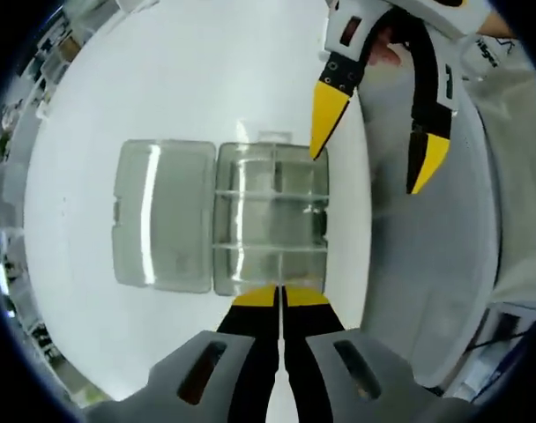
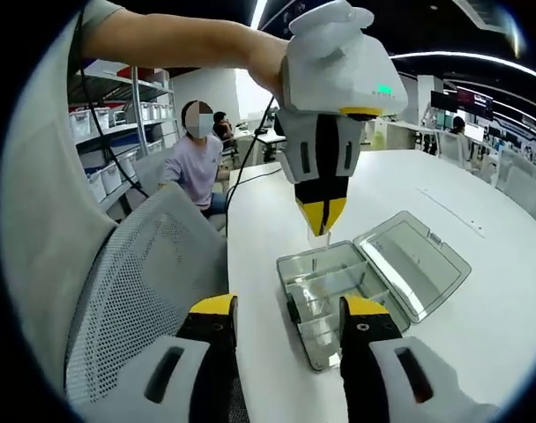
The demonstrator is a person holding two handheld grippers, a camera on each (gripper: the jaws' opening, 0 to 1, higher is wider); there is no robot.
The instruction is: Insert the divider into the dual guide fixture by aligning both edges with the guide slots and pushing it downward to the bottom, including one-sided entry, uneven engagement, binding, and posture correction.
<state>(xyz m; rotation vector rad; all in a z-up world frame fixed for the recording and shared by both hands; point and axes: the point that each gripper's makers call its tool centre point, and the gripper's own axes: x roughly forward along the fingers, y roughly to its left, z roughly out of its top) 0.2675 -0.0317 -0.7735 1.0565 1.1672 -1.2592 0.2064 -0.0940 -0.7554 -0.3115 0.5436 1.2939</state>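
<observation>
My left gripper, jaws pinched on a clear divider, hovers at frame center above the open compartment box; my right gripper hangs wide open, empty, at upper right. The seating push remains, I judge.

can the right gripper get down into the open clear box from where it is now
Probably yes. The right gripper hangs open above the clear compartment box, whose lid lies flat to the side. The shut left gripper, over one edge, might crowd it.
</observation>
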